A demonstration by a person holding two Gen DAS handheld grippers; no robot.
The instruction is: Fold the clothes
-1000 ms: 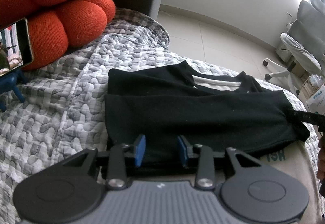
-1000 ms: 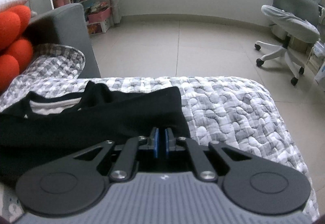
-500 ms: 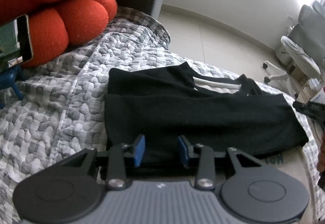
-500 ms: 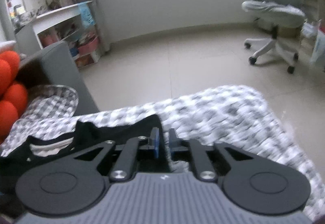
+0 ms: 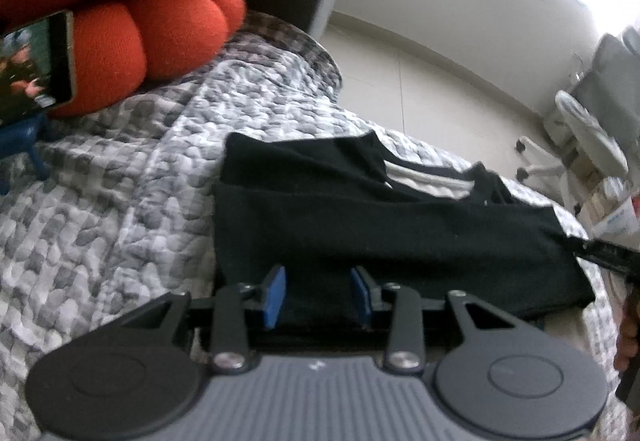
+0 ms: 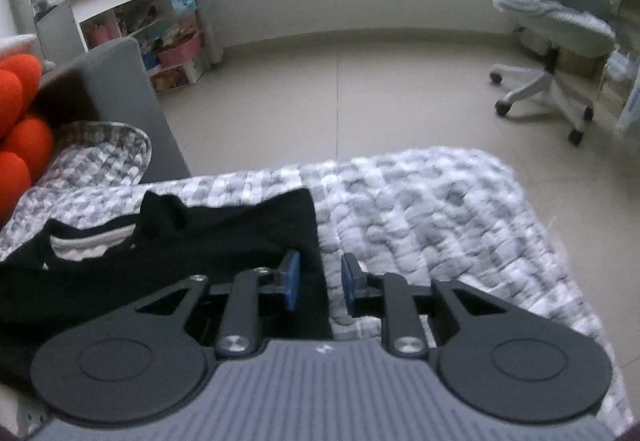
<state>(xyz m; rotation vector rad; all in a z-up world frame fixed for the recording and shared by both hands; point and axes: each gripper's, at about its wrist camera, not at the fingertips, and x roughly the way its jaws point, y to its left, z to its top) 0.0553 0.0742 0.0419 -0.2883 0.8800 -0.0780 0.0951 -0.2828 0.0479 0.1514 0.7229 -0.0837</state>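
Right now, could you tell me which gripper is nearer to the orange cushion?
Left. The left gripper is at the shirt's edge nearest the orange cushion; the right gripper is at its far edge.

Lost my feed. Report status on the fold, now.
Left gripper open over near hem of black T-shirt. Right gripper open, straddling its side edge. Shirt folded lengthwise on quilt. Nothing obstructing.
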